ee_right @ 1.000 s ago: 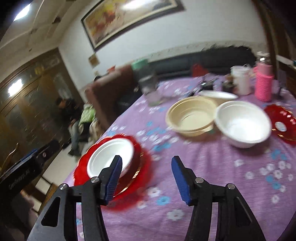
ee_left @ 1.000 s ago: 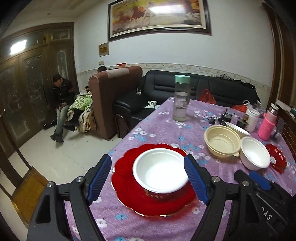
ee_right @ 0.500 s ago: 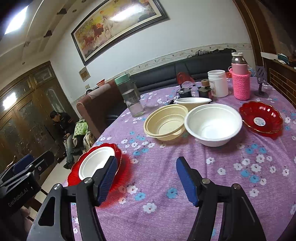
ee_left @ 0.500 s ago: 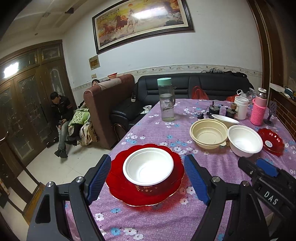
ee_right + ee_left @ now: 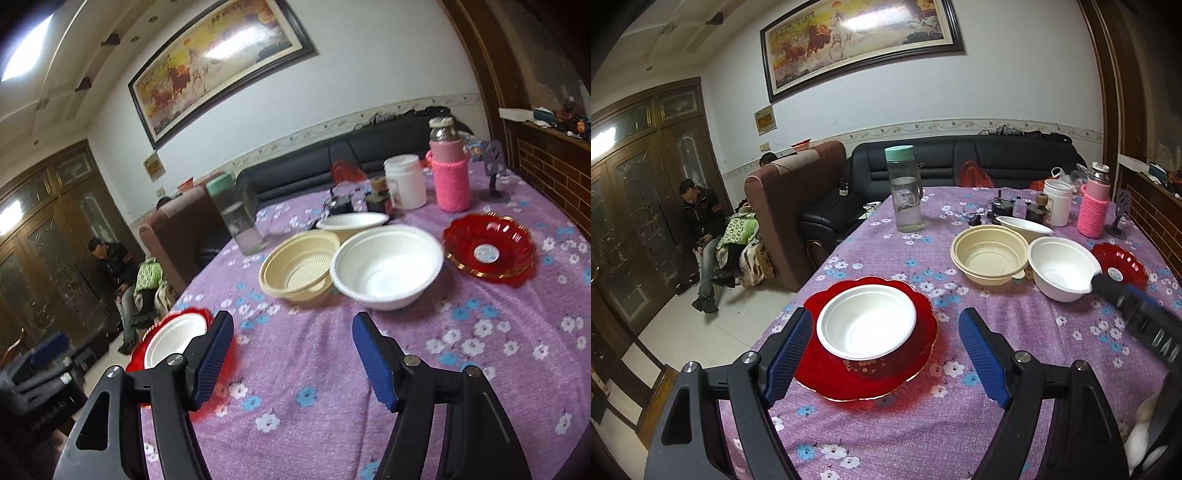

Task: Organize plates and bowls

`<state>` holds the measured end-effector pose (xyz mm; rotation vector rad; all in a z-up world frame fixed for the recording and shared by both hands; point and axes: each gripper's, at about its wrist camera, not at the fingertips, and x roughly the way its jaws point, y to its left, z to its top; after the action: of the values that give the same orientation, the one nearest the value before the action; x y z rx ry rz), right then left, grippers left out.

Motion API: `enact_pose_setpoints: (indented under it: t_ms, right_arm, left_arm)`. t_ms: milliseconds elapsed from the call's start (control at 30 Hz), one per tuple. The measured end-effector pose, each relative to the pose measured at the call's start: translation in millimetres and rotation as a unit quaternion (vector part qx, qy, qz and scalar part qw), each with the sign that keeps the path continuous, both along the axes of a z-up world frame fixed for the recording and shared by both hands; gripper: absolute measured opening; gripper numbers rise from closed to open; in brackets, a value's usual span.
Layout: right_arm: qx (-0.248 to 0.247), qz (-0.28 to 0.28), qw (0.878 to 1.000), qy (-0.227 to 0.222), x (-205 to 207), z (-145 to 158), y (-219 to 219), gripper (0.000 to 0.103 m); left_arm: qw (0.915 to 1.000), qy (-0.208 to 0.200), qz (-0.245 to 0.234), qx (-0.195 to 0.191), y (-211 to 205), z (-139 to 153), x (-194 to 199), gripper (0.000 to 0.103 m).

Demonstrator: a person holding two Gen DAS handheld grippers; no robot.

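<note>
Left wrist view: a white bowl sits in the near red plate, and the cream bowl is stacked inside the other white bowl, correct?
Not quite. The cream bowl stands on the cloth beside the white bowl, as the right wrist view confirms. The near red plate does hold a white bowl.

Left tongs [image 5: 888, 357], right tongs [image 5: 291, 357], black frames, ribbed blue pads, silver screws

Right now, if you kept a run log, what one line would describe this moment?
left hand-held gripper: open, empty | right hand-held gripper: open, empty | white bowl on red plate | beige bowl, large white bowl unstacked
</note>
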<state>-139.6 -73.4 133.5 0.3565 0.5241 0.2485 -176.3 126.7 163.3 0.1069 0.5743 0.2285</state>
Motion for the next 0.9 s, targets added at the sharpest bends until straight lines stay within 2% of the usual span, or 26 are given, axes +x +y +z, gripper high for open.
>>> enact_pose_setpoints:
  t_ms: [233,700,900]
  right_arm:
    - [0.013,-0.022,0.999,-0.022,4,15,-23,0.074]
    - [0.029,-0.042,0.999,0.003,29,-1,-49,0.074]
    - [0.022,-0.045,0.999,-0.010,17,13,-51,0.074]
  left_arm:
    - [0.9996,0.021,-0.004,-0.017,4,-5,8,0.081]
    - [0.9981,0.055,-0.011,-0.024,-2,-22,35,0.081]
    - [0.9976,0.059,-0.017,-0.031,-2,-21,32,0.081]
